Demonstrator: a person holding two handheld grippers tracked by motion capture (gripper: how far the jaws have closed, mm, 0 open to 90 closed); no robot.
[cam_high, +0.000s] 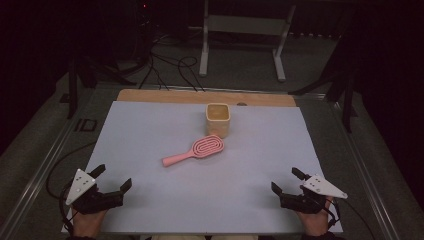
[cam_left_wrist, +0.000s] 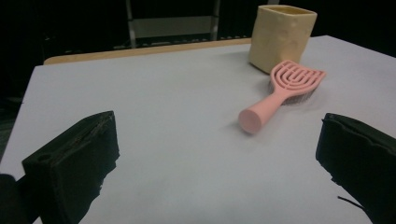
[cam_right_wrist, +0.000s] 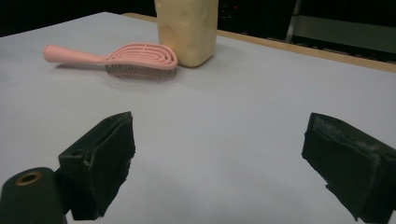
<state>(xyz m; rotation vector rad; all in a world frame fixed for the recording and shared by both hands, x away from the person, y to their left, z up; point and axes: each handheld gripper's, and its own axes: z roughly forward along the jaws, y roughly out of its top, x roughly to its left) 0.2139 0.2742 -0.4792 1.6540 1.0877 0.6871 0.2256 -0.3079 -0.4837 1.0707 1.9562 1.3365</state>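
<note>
A pink hairbrush lies bristles down in the middle of the white table sheet, its handle pointing toward the near left. Just behind its head stands a cream square cup, upright and open at the top. The brush and cup appear ahead and to the right in the left gripper view. The right gripper view has the brush and cup ahead at the left. My left gripper rests open at the near left corner, nothing between its jaws. At the near right my right gripper stands open and empty.
The white sheet covers a wooden table top whose far edge shows as a tan strip. Beyond the table a white metal frame stands on the floor among black cables. Dark stands flank both sides.
</note>
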